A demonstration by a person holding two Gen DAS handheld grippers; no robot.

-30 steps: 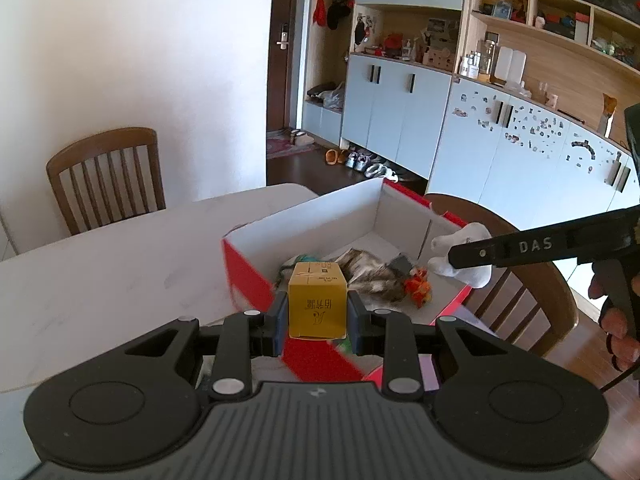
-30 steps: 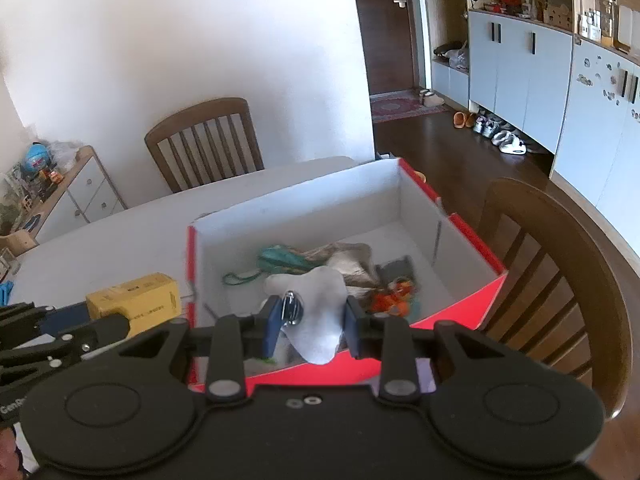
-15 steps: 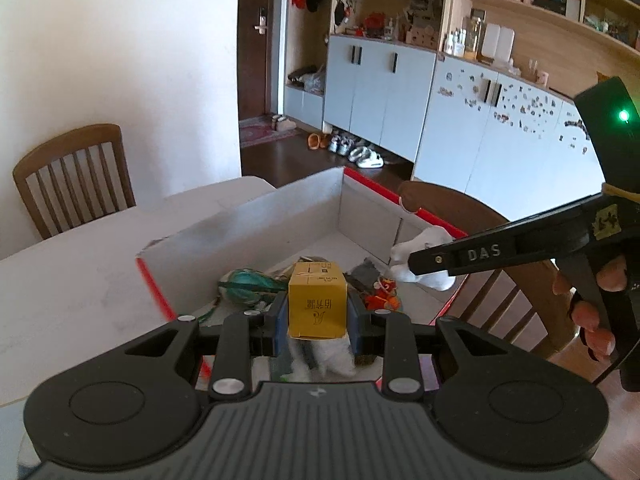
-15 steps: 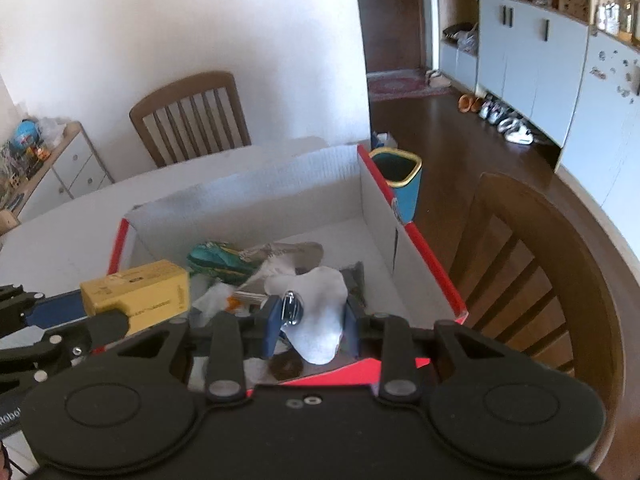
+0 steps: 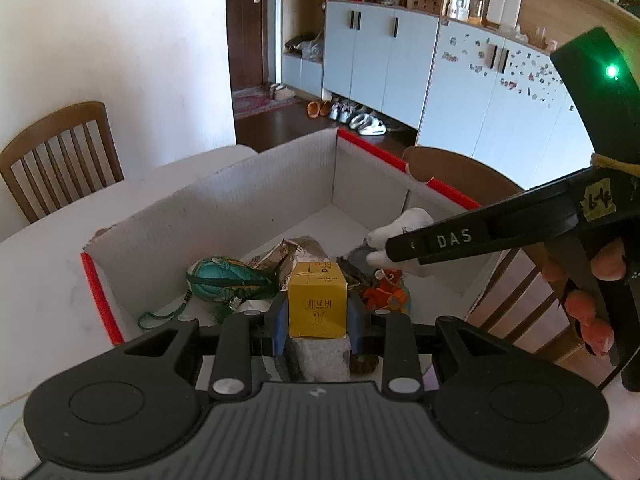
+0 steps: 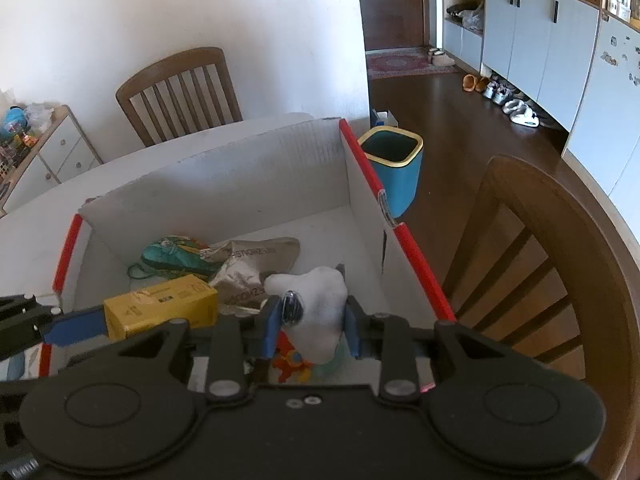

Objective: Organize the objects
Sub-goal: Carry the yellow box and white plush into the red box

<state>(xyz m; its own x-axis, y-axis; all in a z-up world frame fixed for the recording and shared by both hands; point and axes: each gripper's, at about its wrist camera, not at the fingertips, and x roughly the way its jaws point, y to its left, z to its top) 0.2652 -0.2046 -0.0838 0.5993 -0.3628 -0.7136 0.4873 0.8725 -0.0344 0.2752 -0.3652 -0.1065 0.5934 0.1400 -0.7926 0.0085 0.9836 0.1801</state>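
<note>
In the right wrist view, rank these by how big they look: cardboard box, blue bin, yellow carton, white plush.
1. cardboard box, plainly largest.
2. blue bin.
3. yellow carton and white plush: alike in apparent size, both held close to the camera, so unranked.

— What does the left claw (image 5: 317,316) carry?

— A yellow carton (image 5: 317,304), pinched between its blue pads (image 5: 280,322) above the open cardboard box (image 5: 248,208) with red edges, which stands on the white counter (image 5: 48,280).

— And inside the box?

— A teal pouch (image 5: 224,280) with a cord, a crumpled silver packet (image 5: 296,252), and an orange toy (image 5: 384,292) on the right.

— The other claw?

— The right claw (image 5: 390,246) reaches in from the right with a white soft item (image 5: 404,226) at its tip; a person's fingers (image 5: 588,308) wrap its handle. A wooden chair (image 5: 60,152) stands behind the counter.
</note>
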